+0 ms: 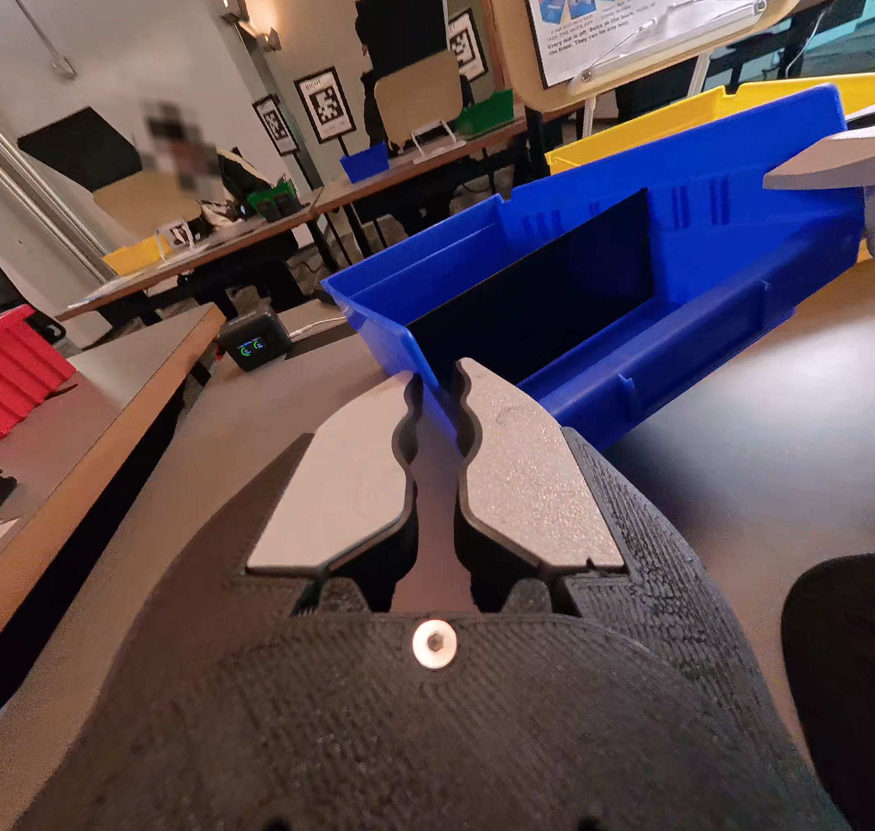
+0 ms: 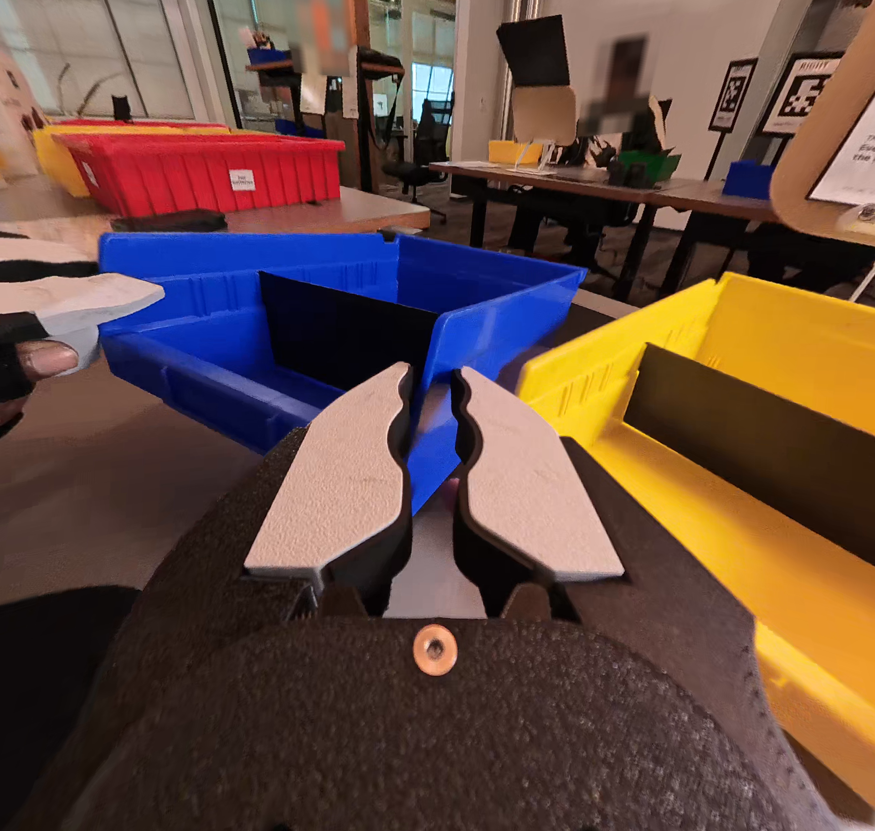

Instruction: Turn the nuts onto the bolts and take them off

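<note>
No nut or bolt shows clearly in either view. My left gripper [image 1: 435, 372] is low over the table, its tips at the near corner of a blue bin [image 1: 710, 221]. Its jaws stand a narrow slit apart with nothing between them. My right gripper [image 2: 433, 372] points at the gap between the blue bin [image 2: 497, 315] and a yellow bin [image 2: 757, 325], also nearly closed and empty. A small pinkish blur [image 2: 450, 493] lies low between its fingers; I cannot tell what it is. Each gripper shows at the edge of the other's view: right [image 1: 824, 169], left [image 2: 80, 297].
Both bins hold a black divider [image 2: 345, 325] and the parts I see are empty. The yellow bin [image 1: 639, 131] sits behind the blue one. An instruction board [image 1: 615, 17] stands behind. A red bin [image 2: 203, 173] is on the adjacent table, a small power unit [image 1: 253, 342] beyond the table edge. Tip to tip, the grippers are about 20 cm apart.
</note>
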Tool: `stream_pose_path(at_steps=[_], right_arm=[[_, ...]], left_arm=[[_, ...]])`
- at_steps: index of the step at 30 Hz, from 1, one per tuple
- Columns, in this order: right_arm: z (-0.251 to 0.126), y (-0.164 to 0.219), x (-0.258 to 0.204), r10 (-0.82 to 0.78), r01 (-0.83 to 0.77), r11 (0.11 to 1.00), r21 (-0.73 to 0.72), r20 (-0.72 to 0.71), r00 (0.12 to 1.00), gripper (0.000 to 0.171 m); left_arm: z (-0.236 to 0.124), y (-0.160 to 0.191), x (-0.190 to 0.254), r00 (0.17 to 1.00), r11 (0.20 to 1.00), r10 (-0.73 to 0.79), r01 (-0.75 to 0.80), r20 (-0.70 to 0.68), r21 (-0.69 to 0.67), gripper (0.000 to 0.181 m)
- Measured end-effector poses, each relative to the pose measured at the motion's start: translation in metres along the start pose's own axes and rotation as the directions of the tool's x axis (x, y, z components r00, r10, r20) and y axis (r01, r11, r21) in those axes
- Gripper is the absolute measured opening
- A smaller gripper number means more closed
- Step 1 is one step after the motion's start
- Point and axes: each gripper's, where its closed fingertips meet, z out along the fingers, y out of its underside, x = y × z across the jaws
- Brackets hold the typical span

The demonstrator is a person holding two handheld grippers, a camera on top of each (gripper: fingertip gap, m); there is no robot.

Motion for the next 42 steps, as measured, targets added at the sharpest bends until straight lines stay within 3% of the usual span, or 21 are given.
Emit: stream_pose_path(at_steps=[3, 5, 6, 8, 10, 12, 15, 17, 20, 22, 23, 26, 32, 37, 42], right_arm=[[0.001, 0.018, 0.000, -0.056, 0.057, 0.997, -0.059, 0.027, 0.998, 0.016], [-0.002, 0.030, -0.005, -0.073, 0.093, 0.984, -0.151, 0.133, 0.988, 0.018], [-0.006, 0.035, -0.008, -0.063, 0.106, 0.972, -0.210, 0.203, 0.977, 0.020], [-0.020, 0.034, -0.005, -0.041, 0.130, 0.952, -0.276, 0.306, 0.951, 0.033], [-0.035, 0.030, 0.012, -0.051, 0.174, 0.928, -0.329, 0.350, 0.935, 0.039], [-0.041, 0.034, 0.039, -0.106, 0.249, 0.881, -0.403, 0.344, 0.933, 0.043], [-0.036, 0.060, 0.073, -0.255, 0.424, 0.724, -0.544, 0.360, 0.897, 0.050], [-0.028, 0.082, 0.088, -0.329, 0.514, 0.604, -0.609, 0.397, 0.857, 0.053], [-0.021, 0.113, 0.095, -0.345, 0.574, 0.464, -0.675, 0.459, 0.819, 0.048], [-0.017, 0.125, 0.103, -0.381, 0.599, 0.412, -0.687, 0.468, 0.798, 0.032], [-0.017, 0.125, 0.104, -0.378, 0.596, 0.420, -0.685, 0.465, 0.800, 0.032], [-0.035, 0.124, 0.105, -0.345, 0.576, 0.447, -0.685, 0.462, 0.817, 0.032], [-0.112, 0.129, 0.125, -0.397, 0.564, 0.445, -0.696, 0.412, 0.820, 0.032], [-0.176, 0.134, 0.173, -0.402, 0.503, 0.422, -0.754, 0.341, 0.850, 0.032], [-0.213, 0.139, 0.239, -0.422, 0.454, 0.388, -0.802, 0.283, 0.861, 0.031]], left_arm=[[0.006, 0.010, 0.003, 0.999, 0.999, -0.033, 0.033, -0.012, -0.005, 0.014], [0.011, 0.018, 0.001, 0.993, 0.994, -0.092, 0.088, -0.072, -0.063, 0.017], [0.011, 0.019, 0.000, 0.984, 0.987, -0.145, 0.136, -0.100, -0.088, 0.039], [0.002, 0.003, -0.009, 0.982, 0.987, -0.156, 0.151, -0.110, -0.046, 0.049], [-0.009, -0.024, -0.009, 0.993, 1.000, -0.026, 0.027, -0.115, 0.003, 0.047], [-0.009, -0.039, 0.018, 0.967, 0.995, 0.086, -0.096, -0.239, -0.031, 0.047], [0.005, -0.034, 0.073, 0.868, 0.957, 0.161, -0.254, -0.470, -0.142, 0.053], [0.015, -0.011, 0.104, 0.779, 0.882, 0.211, -0.412, -0.590, -0.229, 0.060], [0.034, 0.034, 0.123, 0.651, 0.681, 0.343, -0.669, -0.677, -0.298, 0.065], [0.044, 0.058, 0.126, 0.586, 0.567, 0.377, -0.758, -0.717, -0.321, 0.060], [0.050, 0.063, 0.126, 0.564, 0.539, 0.400, -0.782, -0.722, -0.312, 0.049], [0.055, 0.067, 0.139, 0.549, 0.584, 0.358, -0.763, -0.755, -0.277, 0.032], [0.060, 0.064, 0.144, 0.561, 0.635, 0.380, -0.737, -0.735, -0.234, 0.032], [0.069, 0.061, 0.147, 0.562, 0.639, 0.394, -0.736, -0.727, -0.224, 0.032], [0.086, 0.060, 0.145, 0.575, 0.640, 0.392, -0.731, -0.718, -0.236, 0.032]])
